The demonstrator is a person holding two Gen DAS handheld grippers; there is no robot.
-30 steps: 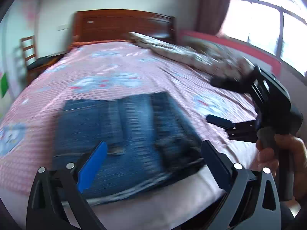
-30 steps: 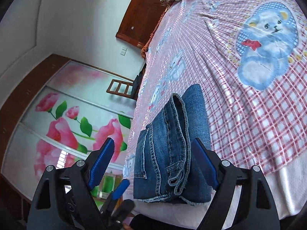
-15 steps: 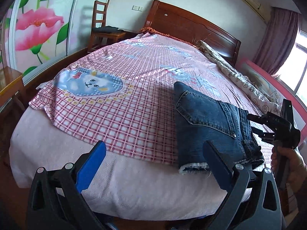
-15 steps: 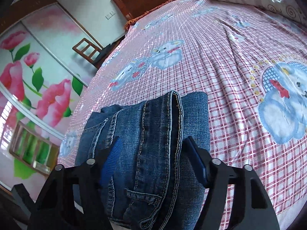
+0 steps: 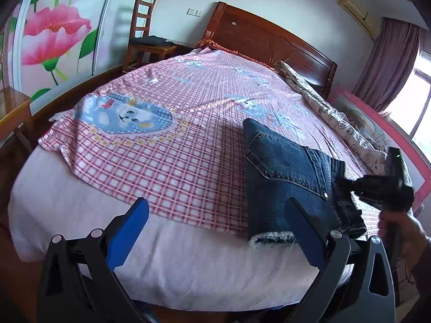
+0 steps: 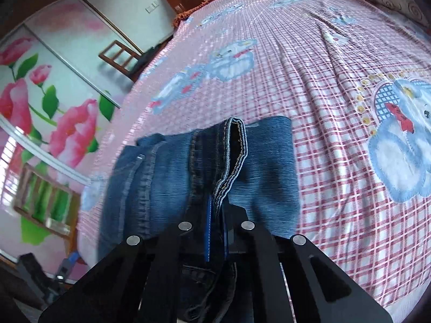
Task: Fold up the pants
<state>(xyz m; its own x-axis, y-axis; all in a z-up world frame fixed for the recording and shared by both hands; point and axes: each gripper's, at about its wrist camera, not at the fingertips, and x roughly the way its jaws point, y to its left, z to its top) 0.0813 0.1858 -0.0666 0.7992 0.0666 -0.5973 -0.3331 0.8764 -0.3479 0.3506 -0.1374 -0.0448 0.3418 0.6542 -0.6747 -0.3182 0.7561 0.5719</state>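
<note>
Left cam: left gripper [image 5: 215, 231] spread wide, holding nothing, hovering off the bed [image 5: 188, 255] edge; folded jeans [image 5: 285, 177] lie near that edge. Right cam: right gripper [image 6: 216, 212] pinched tight on the jeans' [image 6: 167, 177] seam fold.

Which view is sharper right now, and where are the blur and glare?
Left wrist view: mostly sharp on the folded jeans and bedsheet; the window at right is blown out, and the right gripper is smeared. Right wrist view: softer, with motion blur on the floral wardrobe, chair and the jeans' left edge; strong fisheye bending in both.
</note>
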